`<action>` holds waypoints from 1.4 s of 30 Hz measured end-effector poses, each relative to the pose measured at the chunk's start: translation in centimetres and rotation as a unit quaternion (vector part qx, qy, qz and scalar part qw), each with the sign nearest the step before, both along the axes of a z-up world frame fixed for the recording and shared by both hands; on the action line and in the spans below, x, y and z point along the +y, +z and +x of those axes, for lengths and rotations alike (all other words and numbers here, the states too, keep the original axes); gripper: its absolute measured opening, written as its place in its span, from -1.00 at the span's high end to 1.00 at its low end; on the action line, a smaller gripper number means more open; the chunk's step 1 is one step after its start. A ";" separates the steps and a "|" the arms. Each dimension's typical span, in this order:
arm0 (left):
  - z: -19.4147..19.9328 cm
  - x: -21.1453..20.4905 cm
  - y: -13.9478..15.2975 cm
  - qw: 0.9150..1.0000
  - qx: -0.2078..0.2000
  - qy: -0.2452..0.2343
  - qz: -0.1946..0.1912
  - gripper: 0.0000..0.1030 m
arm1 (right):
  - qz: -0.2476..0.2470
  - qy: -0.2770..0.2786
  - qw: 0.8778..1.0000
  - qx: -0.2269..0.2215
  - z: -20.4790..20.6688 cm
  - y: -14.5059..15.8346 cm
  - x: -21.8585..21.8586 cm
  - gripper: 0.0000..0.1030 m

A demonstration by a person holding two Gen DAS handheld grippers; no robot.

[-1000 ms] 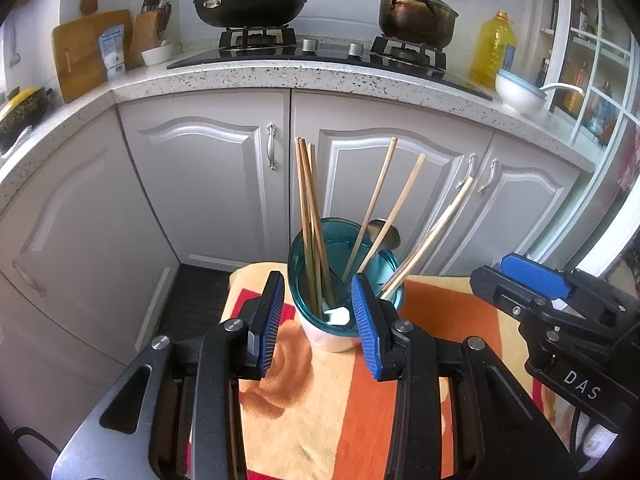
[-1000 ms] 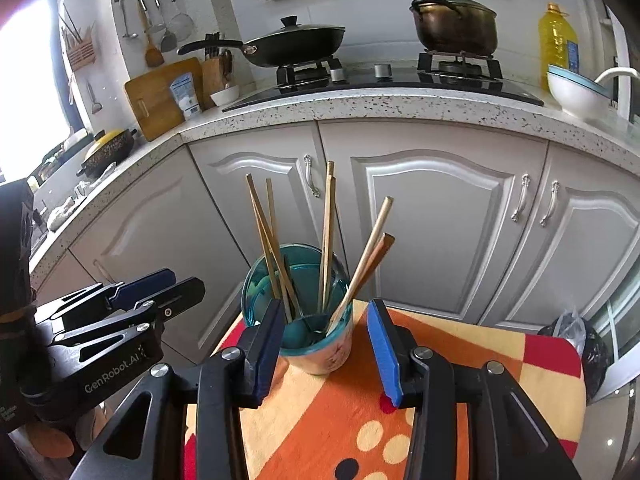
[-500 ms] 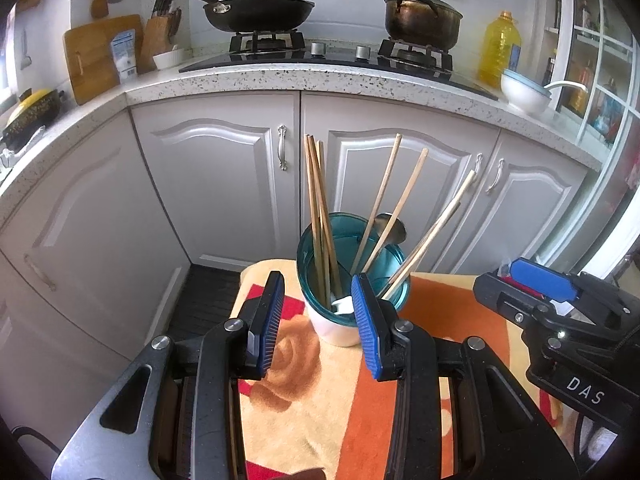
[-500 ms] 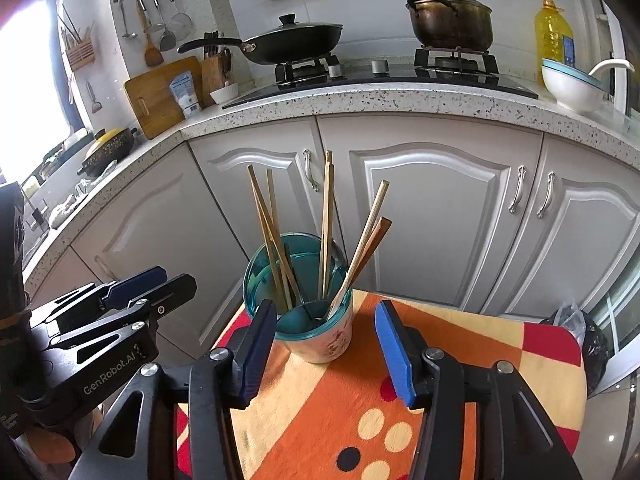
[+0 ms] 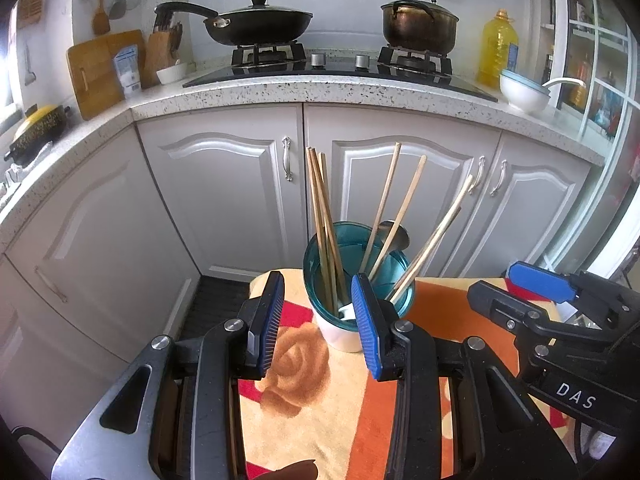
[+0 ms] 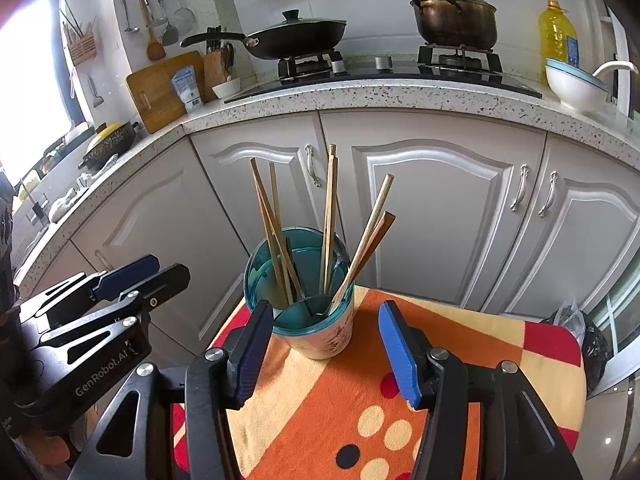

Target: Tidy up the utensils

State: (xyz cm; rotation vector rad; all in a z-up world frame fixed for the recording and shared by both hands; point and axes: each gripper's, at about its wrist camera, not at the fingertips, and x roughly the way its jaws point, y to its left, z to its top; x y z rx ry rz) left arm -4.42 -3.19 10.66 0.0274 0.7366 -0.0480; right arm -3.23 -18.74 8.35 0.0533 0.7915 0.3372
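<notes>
A teal-lined white cup point(image 5: 340, 334) point(image 6: 334, 334) stands on an orange patterned cloth point(image 5: 320, 400) point(image 6: 320, 400). It holds several wooden chopsticks point(image 5: 320, 200) point(image 6: 330, 200), a metal spoon point(image 5: 394, 232) and a flat wooden stick point(image 6: 378, 236). My left gripper point(image 5: 317, 280) hangs open just in front of the cup, with nothing between its pads. My right gripper point(image 6: 326, 306) has its jaws opening; the cup stands just beyond the two tips, and the pads are clear of it. Each gripper shows at the edge of the other's view: the right gripper point(image 5: 536, 284) and the left gripper point(image 6: 128, 272).
The cloth covers a small table in front of grey cabinet doors point(image 6: 432, 208). Above them, a speckled counter point(image 5: 320, 92) carries a hob with a black pan point(image 5: 256, 26) and a dark pot point(image 5: 418, 22), an oil bottle point(image 5: 496, 48) and a white bowl point(image 5: 524, 94).
The right gripper's jaws have spread wider on either side of the cup. The left gripper has tilted up a little, its opening unchanged. The cup and utensils have not moved.
</notes>
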 end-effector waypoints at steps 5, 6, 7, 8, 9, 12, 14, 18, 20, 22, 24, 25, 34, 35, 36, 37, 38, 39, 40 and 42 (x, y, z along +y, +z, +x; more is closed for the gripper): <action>0.0 -0.1 -0.1 1.000 0.000 0.002 0.004 0.34 | -0.002 0.001 1.000 -0.001 0.0 0.0 0.1 -0.04; 0.0 -0.1 -0.1 1.000 0.001 0.002 0.002 0.34 | -0.002 0.000 1.000 -0.001 0.0 0.0 0.0 -0.04; 0.0 0.0 -0.1 1.000 0.002 0.002 0.002 0.34 | -0.002 0.000 1.000 -0.001 -0.1 0.0 0.0 -0.04; 0.0 -0.1 -0.1 1.000 0.001 0.002 0.001 0.34 | -0.002 0.000 1.000 -0.001 0.0 0.0 0.0 -0.04; -0.1 -0.1 -0.2 1.000 0.001 0.003 0.002 0.34 | -0.002 0.000 1.000 -0.001 0.0 0.0 0.0 -0.04; -0.1 -0.1 -0.2 1.000 0.001 0.001 0.003 0.34 | -0.002 -0.001 1.000 0.000 0.0 0.0 0.0 -0.05; 0.0 -0.2 -0.2 1.000 0.002 0.001 0.004 0.34 | -0.002 0.000 1.000 0.000 0.0 0.0 0.0 -0.05; -0.3 -0.4 -0.1 1.000 0.001 0.001 0.005 0.34 | -0.004 0.003 1.000 0.002 0.0 -0.1 0.1 -0.05; -0.2 -0.4 -0.1 1.000 0.002 0.001 0.006 0.34 | -0.004 0.003 1.000 0.003 0.0 -0.2 0.1 -0.05; -0.2 -0.5 -0.1 1.000 0.001 0.001 0.006 0.34 | -0.004 0.002 1.000 0.003 0.0 -0.2 0.0 -0.06; -0.2 -0.4 -0.1 1.000 0.001 0.001 0.006 0.34 | -0.004 0.003 1.000 0.003 0.0 -0.2 0.1 -0.06; -0.2 -0.5 -0.1 1.000 0.001 0.000 0.006 0.34 | -0.004 0.003 1.000 0.003 0.0 -0.2 0.1 -0.06; -0.2 -0.6 -0.3 1.000 0.005 0.001 0.005 0.34 | -0.005 0.005 1.000 0.008 0.1 -0.5 0.2 -0.07; -0.3 -0.7 -0.3 1.000 0.005 0.001 0.005 0.34 | -0.005 0.005 1.000 0.009 0.1 -0.5 0.2 -0.07; -0.3 -0.7 -0.4 1.000 0.005 0.001 0.005 0.34 | -0.005 0.004 1.000 0.008 0.1 -0.5 0.2 -0.07; -0.3 -0.8 -0.3 1.000 0.004 0.001 0.006 0.34 | -0.005 0.004 1.000 0.008 0.1 -0.5 0.2 -0.07; -0.3 -0.8 -0.4 1.000 0.004 0.002 0.006 0.34 | -0.005 0.005 1.000 0.009 0.1 -0.5 0.2 -0.07; -0.3 -0.8 -0.4 1.000 0.004 0.001 0.006 0.34 | -0.005 0.005 1.000 0.009 0.1 -0.5 0.3 -0.07; -0.3 -0.8 -0.4 1.000 0.004 0.001 0.006 0.34 | -0.006 0.005 1.000 0.009 0.1 -0.6 0.3 -0.08; -0.3 -0.8 -0.4 1.000 0.003 0.000 0.006 0.34 | -0.006 0.005 1.000 0.009 0.1 -0.6 0.4 -0.08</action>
